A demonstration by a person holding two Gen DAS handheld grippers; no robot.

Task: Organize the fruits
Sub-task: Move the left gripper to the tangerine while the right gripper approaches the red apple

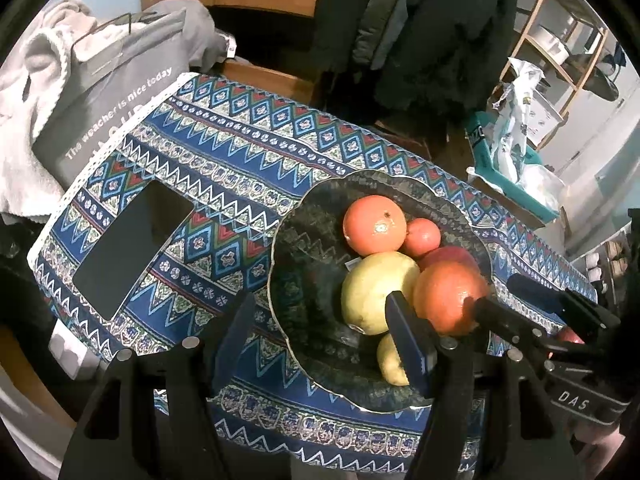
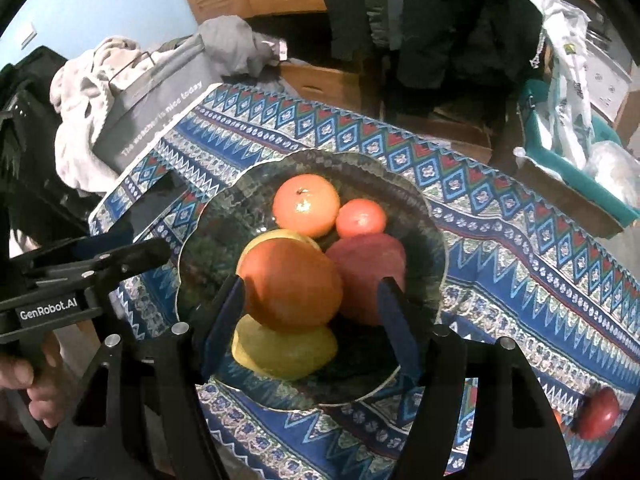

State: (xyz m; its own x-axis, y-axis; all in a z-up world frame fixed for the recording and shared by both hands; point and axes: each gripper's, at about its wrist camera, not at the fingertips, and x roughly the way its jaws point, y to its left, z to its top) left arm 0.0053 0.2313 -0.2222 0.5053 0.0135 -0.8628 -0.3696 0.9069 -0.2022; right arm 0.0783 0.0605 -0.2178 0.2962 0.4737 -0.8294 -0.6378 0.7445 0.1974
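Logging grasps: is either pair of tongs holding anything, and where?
Nothing gripped. Right tongs stand open around the big orange; left tongs open, empty.

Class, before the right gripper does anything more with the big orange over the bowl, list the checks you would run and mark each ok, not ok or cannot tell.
1. Right gripper around the big orange: ok, a finger on each side.
2. Fingers touching the orange: cannot tell; a gap shows on the right side.
3. Orange over the bowl: ok.
4. Left gripper out of the way: ok, open beside the bowl.
5. All fruit gathered: not ok, a red fruit still lies on the tablecloth.
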